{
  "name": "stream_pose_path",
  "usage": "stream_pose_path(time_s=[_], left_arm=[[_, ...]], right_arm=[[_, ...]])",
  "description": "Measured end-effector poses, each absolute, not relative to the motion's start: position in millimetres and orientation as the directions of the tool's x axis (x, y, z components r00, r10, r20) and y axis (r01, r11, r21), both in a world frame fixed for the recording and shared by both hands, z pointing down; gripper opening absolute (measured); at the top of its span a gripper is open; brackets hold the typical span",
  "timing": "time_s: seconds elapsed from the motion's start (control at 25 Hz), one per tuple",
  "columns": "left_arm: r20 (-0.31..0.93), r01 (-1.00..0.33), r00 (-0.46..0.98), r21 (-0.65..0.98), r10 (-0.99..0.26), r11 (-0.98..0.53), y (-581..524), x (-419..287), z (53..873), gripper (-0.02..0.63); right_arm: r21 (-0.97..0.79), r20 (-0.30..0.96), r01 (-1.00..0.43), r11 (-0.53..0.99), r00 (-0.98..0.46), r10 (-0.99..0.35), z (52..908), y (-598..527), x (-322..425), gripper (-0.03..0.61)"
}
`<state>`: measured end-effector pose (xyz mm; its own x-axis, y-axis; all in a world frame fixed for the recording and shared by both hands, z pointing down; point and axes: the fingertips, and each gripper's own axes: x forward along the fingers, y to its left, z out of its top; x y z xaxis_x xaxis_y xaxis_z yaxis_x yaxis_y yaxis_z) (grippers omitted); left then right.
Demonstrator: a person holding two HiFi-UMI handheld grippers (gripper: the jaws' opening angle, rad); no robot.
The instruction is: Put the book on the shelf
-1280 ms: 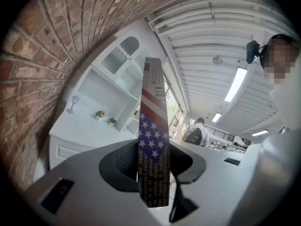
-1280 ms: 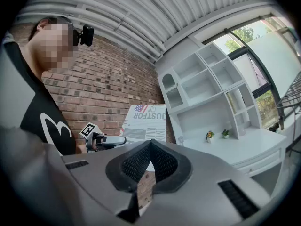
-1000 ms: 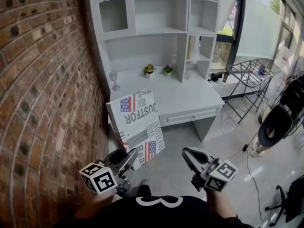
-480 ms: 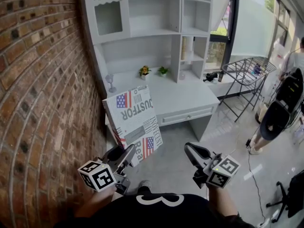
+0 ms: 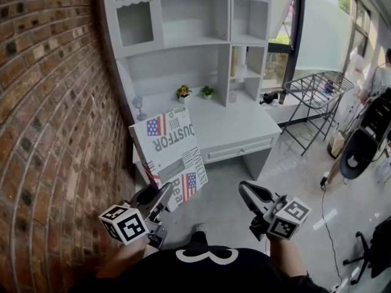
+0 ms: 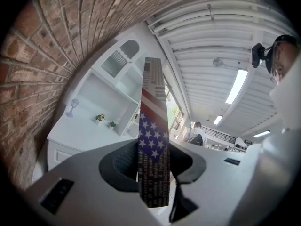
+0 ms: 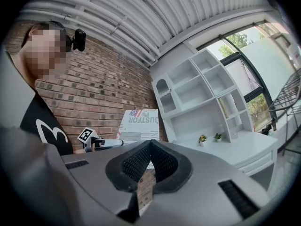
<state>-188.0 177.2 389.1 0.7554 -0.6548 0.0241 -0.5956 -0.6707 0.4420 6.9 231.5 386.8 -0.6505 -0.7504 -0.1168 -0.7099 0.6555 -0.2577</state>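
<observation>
Brick wall at 9 o'clock, white shelf at 12 o'clock; left gripper at 7 o'clock clenched on the lower edge of the flag-printed book, which is held up in the air, not on the shelf; right gripper at 5 o'clock closed, empty.

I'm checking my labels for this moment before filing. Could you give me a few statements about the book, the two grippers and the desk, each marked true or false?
1. The left gripper has its jaws closed on the book. True.
2. The right gripper grips the book too. False: its jaws are together on nothing, apart from the book.
3. The book already stands in the shelf unit. False: it is held in the air, short of the shelves.
4. Two small potted plants stand on the desk. True.
</observation>
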Motion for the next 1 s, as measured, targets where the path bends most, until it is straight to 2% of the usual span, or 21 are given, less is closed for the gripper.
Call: stream_pose_path(time_s=[0.44, 0.56, 0.84, 1.0], left_arm=[[0.039, -0.548, 0.794, 0.481, -0.607, -0.685, 108.3, -157.5, 406.3, 0.153], [0.039, -0.539, 0.799, 0.486, -0.6, -0.687, 81.8, -149.3, 408.9, 0.153], [0.069, -0.536, 0.809, 0.494, -0.583, -0.685, 3.2, -132.4, 421.0, 0.153], [0.09, -0.535, 0.816, 0.492, -0.571, -0.687, -52.6, -121.8, 422.7, 0.153]], right_arm=[[-0.288, -0.089, -0.745, 0.602, -0.605, -0.792, 402.7, 171.9, 32.8, 0.011], [-0.347, -0.087, -0.733, 0.585, -0.596, -0.798, 396.6, 148.3, 34.2, 0.011], [-0.339, -0.03, -0.759, 0.556, -0.582, -0.813, 414.6, 71.7, 52.6, 0.011], [-0.343, -0.037, -0.771, 0.536, -0.559, -0.828, 419.2, 17.0, 69.6, 0.011]])
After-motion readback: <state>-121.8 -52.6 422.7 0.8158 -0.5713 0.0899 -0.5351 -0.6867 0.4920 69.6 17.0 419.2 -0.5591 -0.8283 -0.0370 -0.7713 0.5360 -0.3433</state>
